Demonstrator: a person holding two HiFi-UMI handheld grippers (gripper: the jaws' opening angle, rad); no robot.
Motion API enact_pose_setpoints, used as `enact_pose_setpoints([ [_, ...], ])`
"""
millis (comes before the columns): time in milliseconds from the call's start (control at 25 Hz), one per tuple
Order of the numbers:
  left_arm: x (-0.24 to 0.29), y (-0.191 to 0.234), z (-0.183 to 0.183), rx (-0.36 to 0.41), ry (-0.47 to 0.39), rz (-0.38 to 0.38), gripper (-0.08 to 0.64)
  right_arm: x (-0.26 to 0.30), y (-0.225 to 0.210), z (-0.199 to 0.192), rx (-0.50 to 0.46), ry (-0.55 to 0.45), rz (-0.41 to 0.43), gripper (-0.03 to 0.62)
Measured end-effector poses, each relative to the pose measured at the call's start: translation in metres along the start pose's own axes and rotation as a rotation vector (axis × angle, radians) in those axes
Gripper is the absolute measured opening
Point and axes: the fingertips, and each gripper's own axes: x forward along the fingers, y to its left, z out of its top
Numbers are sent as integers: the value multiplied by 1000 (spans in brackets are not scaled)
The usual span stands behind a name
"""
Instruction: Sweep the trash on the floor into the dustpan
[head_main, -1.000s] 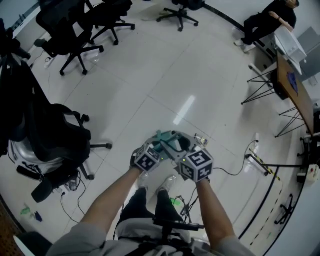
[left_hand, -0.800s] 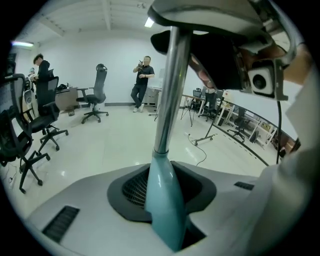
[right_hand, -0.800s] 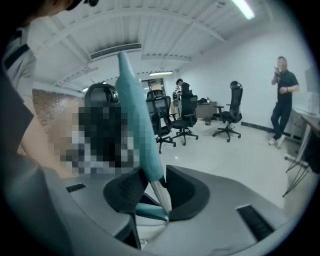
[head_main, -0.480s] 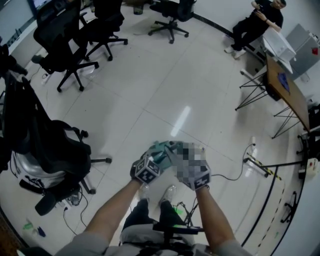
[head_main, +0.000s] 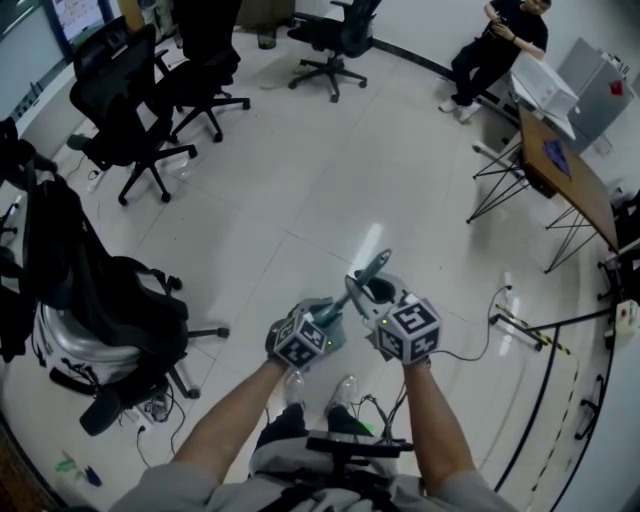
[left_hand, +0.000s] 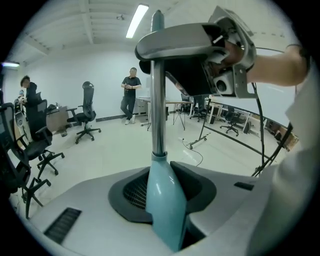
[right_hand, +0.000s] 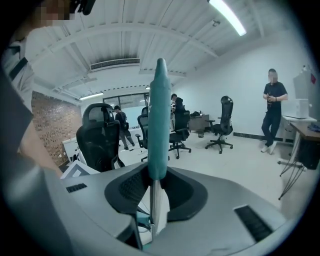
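left tool (left_hand: 167, 192): pinches teal handle (left_hand: 158, 115) | right tool (right_hand: 156, 192): closing, seemingly around teal handle too

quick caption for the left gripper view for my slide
Left gripper shut on a teal-and-metal handle, office floor beyond.

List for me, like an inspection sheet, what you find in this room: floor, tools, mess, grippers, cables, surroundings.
Surface: glossy white tiled floor.
Job's things: left handle, teal on a metal shaft; right handle, teal; no dustpan tray or bristles seen.
Clutter: small green and blue bits by the draped chair, unidentifiable.
Grippers: left gripper shut on left handle; right gripper jaws closing, right handle between them.
Cables: black cable on floor at right.
Surroundings: office chairs, folding table, a person.
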Motion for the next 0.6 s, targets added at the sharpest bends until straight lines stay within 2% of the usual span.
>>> enact_pose_setpoints([
  [80,-11,0,0,-15,-10,12,106,-13,-25,1,73,-8,-55,84],
  [160,-25,9,-4,-70,-30,42,107,-31,-46,2,101,-7,-73,83],
  [320,-43,24,9,-147,-50,64,106,-50,-48,7,30,-8,-80,86],
  [440,-49,23,26,-154,-37,68,107,-64,-48,8,-36,-4,-118,87],
  [600,-60,17,49,-146,-29,81,107,-99,-56,20,-57,-43,-167,87],
])
